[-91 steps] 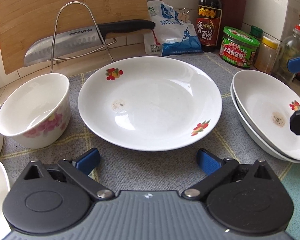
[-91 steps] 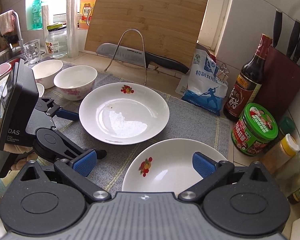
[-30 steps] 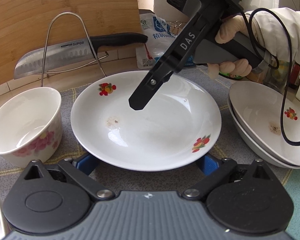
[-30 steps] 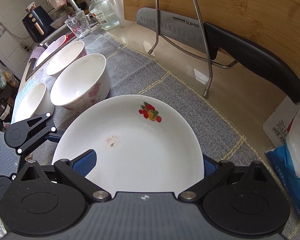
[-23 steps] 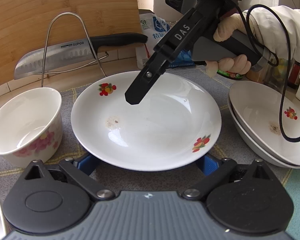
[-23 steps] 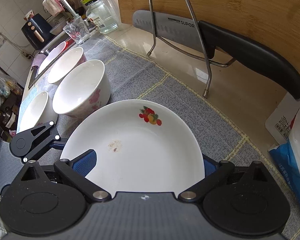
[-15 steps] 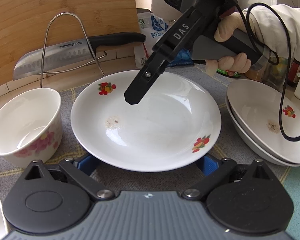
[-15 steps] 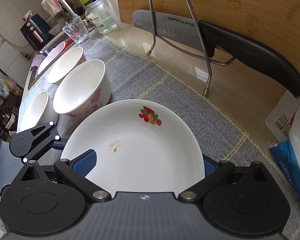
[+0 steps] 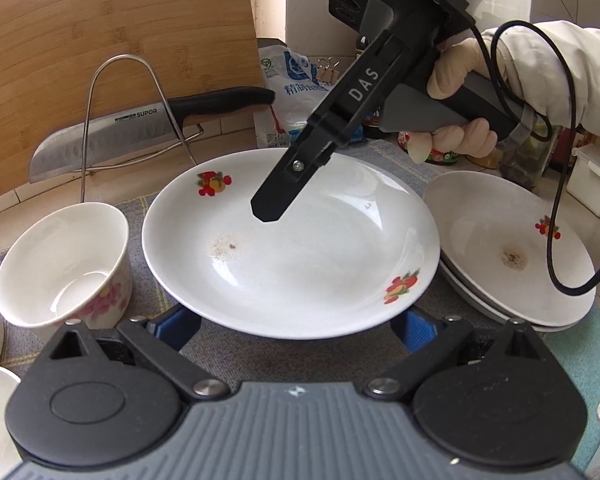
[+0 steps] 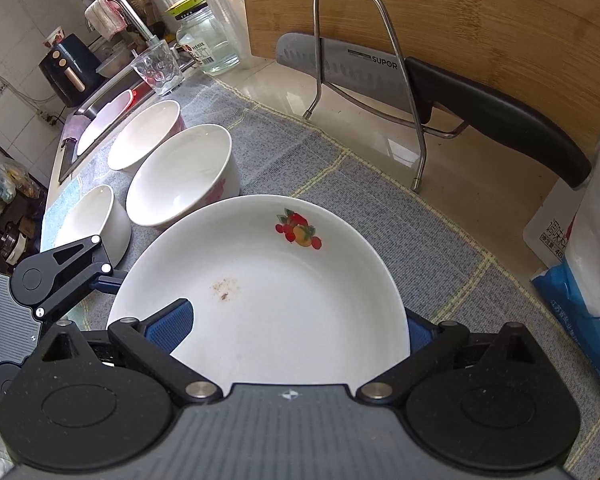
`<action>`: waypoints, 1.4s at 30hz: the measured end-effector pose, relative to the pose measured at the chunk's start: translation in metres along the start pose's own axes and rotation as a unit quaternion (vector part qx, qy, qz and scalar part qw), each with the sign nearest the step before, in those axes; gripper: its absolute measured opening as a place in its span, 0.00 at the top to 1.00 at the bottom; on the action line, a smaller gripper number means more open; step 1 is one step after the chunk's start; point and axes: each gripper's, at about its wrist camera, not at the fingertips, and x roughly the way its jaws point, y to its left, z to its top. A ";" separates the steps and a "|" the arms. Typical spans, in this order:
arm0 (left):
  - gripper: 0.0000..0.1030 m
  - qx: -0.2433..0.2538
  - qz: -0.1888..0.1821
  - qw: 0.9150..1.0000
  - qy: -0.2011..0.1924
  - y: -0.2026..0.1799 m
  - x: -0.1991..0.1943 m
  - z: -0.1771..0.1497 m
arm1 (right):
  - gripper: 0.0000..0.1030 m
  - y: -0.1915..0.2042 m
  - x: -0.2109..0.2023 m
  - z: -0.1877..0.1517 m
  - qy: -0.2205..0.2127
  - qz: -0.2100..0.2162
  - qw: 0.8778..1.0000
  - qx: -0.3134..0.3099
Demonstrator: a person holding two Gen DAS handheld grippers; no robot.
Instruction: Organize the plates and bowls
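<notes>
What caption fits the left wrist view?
Both tongs, left and right, at the fruit-print plate beside stacked plates.

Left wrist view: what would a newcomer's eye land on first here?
The big white fruit-printed plate fills the centre of the grey mat, with the right gripper reaching over its far rim and the left gripper open at its near edge. Behind, a knife rests in a wire rack against a wooden cutting board.

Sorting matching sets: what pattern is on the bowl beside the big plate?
Pink flowers on white, on the bowl's outer side; clearest in the left wrist view.
</notes>
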 end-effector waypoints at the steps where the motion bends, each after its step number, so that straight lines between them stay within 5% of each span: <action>1: 0.03 0.002 -0.002 1.000 -0.002 -0.001 -0.003 0.001 | 0.00 0.003 -0.002 -0.001 -0.001 -0.001 1.000 0.000; 25: 0.03 0.053 -0.067 0.996 -0.013 -0.044 -0.042 -0.007 | 0.00 0.049 -0.061 -0.069 -0.058 -0.044 0.996 0.043; 42: 0.03 0.101 -0.138 0.985 0.001 -0.079 -0.030 -0.005 | 0.00 0.049 -0.096 -0.140 -0.082 -0.092 0.986 0.115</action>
